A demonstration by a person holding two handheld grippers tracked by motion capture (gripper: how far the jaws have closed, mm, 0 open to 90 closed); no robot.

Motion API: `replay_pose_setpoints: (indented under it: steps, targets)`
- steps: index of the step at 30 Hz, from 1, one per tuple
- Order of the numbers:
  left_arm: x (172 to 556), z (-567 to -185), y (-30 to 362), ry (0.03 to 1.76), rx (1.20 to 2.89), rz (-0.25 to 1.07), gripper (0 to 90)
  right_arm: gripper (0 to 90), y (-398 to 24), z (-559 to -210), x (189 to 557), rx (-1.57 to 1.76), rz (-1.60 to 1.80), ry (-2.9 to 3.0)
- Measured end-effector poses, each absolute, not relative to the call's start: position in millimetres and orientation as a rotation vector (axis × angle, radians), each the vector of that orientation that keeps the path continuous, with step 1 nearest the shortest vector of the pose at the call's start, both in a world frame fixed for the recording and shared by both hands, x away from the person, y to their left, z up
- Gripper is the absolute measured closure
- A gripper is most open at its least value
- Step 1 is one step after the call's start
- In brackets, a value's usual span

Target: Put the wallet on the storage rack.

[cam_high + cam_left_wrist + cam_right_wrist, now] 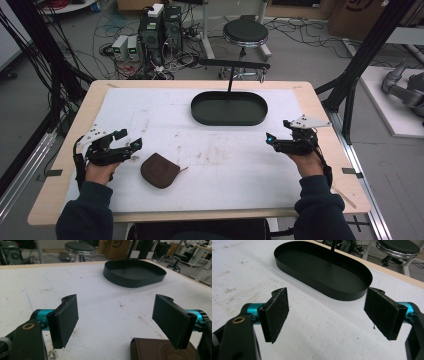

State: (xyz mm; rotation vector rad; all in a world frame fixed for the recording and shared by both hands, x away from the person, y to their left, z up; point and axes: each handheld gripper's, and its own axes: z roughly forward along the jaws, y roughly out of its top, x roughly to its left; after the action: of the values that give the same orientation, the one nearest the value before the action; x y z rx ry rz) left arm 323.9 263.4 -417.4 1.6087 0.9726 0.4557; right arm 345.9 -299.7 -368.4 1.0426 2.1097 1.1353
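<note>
A brown leather pouch (160,170) lies flat on the white mat near the front, left of centre. My left gripper (136,145) hovers just left of it, open, with nothing between its jaws; in the left gripper view the pouch (160,350) sits low beside the right pad (171,320). A black oval tray (229,108) stands empty at the back centre of the mat. My right gripper (270,138) is held at the right side, open and empty, pointing toward the tray (322,270), which lies a short way beyond its pads (275,313).
The white mat (210,150) covers a wooden table (65,150). A thin black post (231,77) rises behind the tray. A round stool (245,32), computer boxes and cables sit on the floor beyond the table's far edge. Black frame struts stand at both sides.
</note>
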Motion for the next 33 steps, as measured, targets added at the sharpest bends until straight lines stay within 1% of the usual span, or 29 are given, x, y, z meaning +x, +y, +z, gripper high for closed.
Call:
replay_pose_setpoints:
  steps: [4,8,10,11,16,18,22,24,25,30,33]
  targets:
    - [326,-421,259,0.95,1.67,0.367,20.8,20.5,-297,-369,346,1.017,1.13,2.132]
    - [326,-423,252,0.918,1.719,0.304,20.8,20.5,-292,-370,342,0.988,1.139,2.146]
    - [327,-426,249,0.916,1.771,0.274,20.9,20.5,-292,-369,342,0.98,1.142,2.149]
    - [329,-428,248,0.916,1.801,0.237,24.2,20.5,-291,-370,342,0.993,1.149,2.151]
    - [331,-434,250,0.901,1.881,0.06,28.6,20.5,-293,-372,344,1.019,1.155,2.152]
    - [330,-436,251,0.9,1.907,0.026,31.0,20.5,-293,-373,345,1.017,1.152,2.155]
    - [332,-444,244,0.905,1.986,-0.05,31.4,20.5,-291,-374,346,1.004,1.144,2.169]
    - [334,-448,242,0.919,1.976,-0.09,33.0,20.5,-290,-374,346,1.002,1.141,2.172]
    - [335,-448,240,0.916,1.977,-0.092,36.7,20.5,-290,-374,345,1.002,1.136,2.17]
    - [337,-447,226,0.933,1.967,-0.033,38.7,20.5,-287,-375,348,0.995,1.119,2.168]
    - [339,-447,221,0.918,1.964,-0.003,41.7,20.5,-285,-376,348,0.991,1.117,2.177]
